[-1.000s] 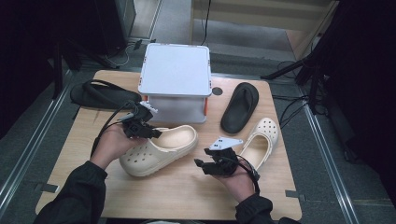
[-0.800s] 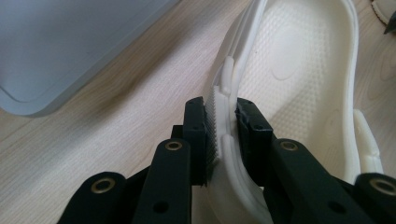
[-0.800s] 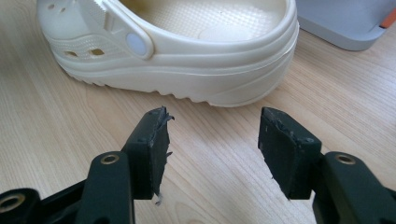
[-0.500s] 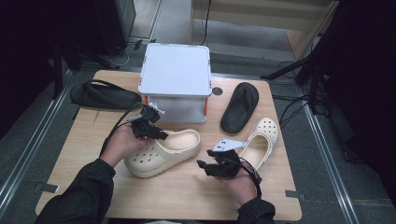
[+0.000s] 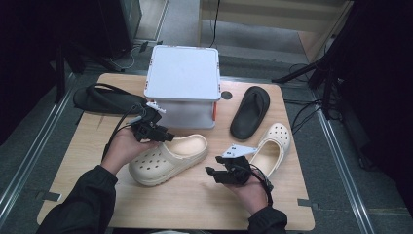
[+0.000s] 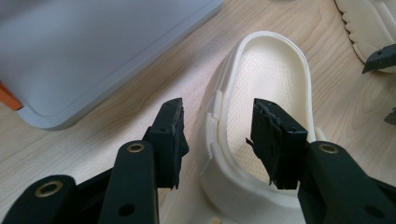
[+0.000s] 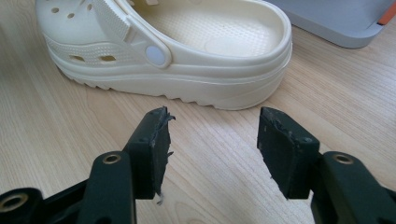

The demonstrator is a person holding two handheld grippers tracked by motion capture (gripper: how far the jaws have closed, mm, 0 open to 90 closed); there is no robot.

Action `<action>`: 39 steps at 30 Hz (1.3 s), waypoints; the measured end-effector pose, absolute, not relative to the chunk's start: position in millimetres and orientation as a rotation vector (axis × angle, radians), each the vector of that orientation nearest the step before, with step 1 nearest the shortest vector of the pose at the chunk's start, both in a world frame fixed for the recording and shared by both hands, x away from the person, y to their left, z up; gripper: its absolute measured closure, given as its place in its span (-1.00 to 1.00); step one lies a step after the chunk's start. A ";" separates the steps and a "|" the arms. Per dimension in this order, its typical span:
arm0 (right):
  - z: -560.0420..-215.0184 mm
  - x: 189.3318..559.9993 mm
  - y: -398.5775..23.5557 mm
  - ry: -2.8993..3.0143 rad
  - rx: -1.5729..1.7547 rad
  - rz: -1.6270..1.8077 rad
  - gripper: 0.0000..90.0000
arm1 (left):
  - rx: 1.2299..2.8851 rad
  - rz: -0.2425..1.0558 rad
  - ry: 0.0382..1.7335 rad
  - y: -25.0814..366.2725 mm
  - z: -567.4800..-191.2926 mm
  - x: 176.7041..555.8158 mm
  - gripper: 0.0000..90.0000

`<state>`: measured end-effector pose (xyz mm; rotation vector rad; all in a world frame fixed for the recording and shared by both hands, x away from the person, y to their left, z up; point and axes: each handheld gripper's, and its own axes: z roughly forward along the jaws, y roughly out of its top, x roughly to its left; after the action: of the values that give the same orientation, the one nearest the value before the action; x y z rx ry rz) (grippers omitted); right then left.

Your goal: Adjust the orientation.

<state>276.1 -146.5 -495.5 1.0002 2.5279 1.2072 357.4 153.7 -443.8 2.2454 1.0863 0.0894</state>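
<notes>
L gripper [image 5: 155, 130] at heel of cream clog [image 5: 168, 157], jaws just opened, rim between but not pinched.

Detail: L gripper view: the 2 black jaws straddle clog's heel wall w/ gaps both sides, pads [image 6: 172, 135] off the rim; clog [image 6: 261, 126] lies upright mid-table [image 5: 195, 204], toe toward person's left, heel just beside white lidded box [image 5: 184, 73]. Box lid on, contents can't tell. Clog's foot cavity has nothing in it. R gripper [image 5: 229, 171] hovers over bare wood near clog's side, jaws wide apart, holding nothing; R gripper view has the clog [image 7: 187, 51] ahead, not touching. 2nd cream clog [image 5: 273, 146] right of R hand, black flip-flop [image 5: 251, 112] beyond it, another black sandal [image 5: 104, 99] at far-left table edge, well apart.
</notes>
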 end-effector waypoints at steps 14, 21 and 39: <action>-490.7 281.9 -143.0 2.561 0.965 1.249 0.51 | 2.243 0.161 1.009 165.6 -425.9 324.3 0.77; -485.9 288.5 -137.2 2.588 0.953 1.269 0.93 | 2.202 0.162 1.017 174.2 -427.1 302.5 0.96; -479.1 318.2 -130.5 2.518 0.940 1.300 1.00 | 2.174 0.213 1.068 173.8 -449.8 252.5 1.00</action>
<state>318.2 -130.5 -479.1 0.9401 2.5184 1.2996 252.5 173.8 -449.8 2.1744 1.0680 0.2133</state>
